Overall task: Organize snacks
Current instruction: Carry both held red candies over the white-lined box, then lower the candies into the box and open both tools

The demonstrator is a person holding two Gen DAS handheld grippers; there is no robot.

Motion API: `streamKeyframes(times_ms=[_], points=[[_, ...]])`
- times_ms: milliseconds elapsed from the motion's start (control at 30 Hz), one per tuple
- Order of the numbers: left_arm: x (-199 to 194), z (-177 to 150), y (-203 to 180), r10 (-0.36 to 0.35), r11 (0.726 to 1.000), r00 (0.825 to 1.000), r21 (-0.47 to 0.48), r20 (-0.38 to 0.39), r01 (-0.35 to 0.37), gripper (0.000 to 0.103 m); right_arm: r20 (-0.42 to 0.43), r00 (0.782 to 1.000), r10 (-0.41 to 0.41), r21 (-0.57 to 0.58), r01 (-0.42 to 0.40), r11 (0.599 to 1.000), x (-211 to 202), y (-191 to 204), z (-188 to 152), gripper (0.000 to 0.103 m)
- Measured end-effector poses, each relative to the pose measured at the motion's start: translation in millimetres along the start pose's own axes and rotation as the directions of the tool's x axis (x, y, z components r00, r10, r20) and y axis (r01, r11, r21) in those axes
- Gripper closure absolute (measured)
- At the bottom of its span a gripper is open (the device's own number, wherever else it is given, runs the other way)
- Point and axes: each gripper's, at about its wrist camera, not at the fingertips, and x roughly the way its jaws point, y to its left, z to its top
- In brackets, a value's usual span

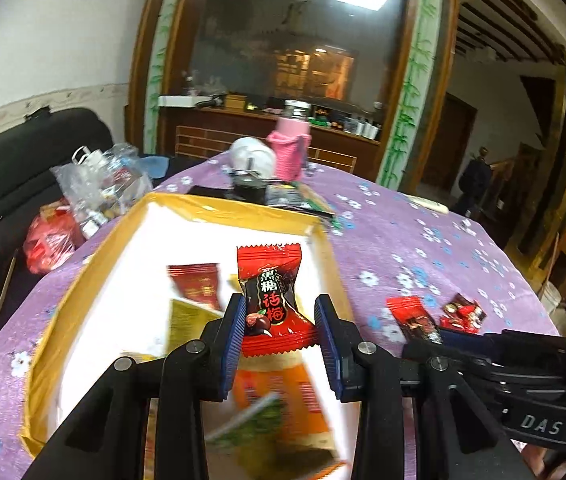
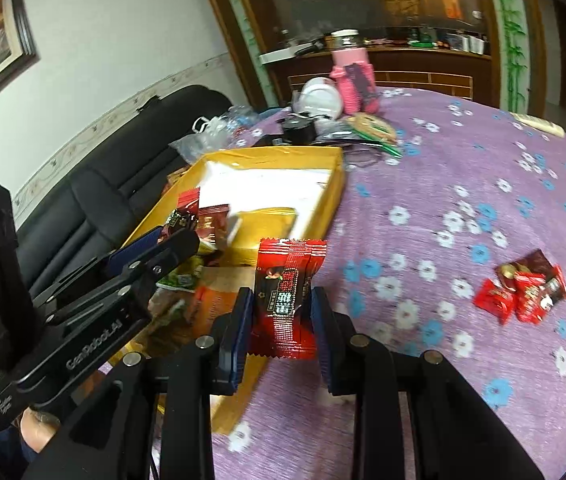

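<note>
The left gripper (image 1: 277,330) is clamping a red-and-black plum candy (image 1: 271,300) above the yellow-rimmed box (image 1: 219,206), where other snack packets (image 1: 195,284) are lying; right of the box, more red candies (image 1: 463,314) are sitting on the purple floral tablecloth (image 1: 423,240).

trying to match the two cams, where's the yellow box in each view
Left wrist view: the yellow box fills the lower left and centre, right under the left claw and its candy.
Right wrist view: the yellow box sits left of centre, beyond the left claw that reaches in from the left edge.
Shared landmark: the pink bottle stands past the box's far end in both.
</note>
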Motion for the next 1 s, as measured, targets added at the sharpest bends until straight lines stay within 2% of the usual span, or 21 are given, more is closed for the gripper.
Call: streamKeyframes(times_ms=[167,400,567,1000], points=[[3.7,-0.4,35.7,0.027,0.997,0.999,-0.075,-0.019,-0.028,0.066,-0.019,1.0,0.013,-0.046,-0.014,0.999,13.4,20.5,6.2,0.075],[22.6,-5.6,65.8,0.018,0.984,0.993,-0.173,-0.115,-0.037,0.066,-0.072,0.997,0.008,-0.097,-0.015,0.995,45.7,43.7,15.7,0.075],[27.5,-8.3,68.8,0.01,0.981,0.992,-0.19,-0.129,-0.035,0.066,-0.1,0.995,-0.002,-0.095,-0.008,0.995,65.7,49.0,17.8,0.075],[31.4,-8.1,66.2,0.037,0.985,0.988,-0.163,-0.151,-0.062,0.066,-0.117,0.993,-0.019,-0.076,0.011,0.997,94.5,44.2,28.8,0.075]])
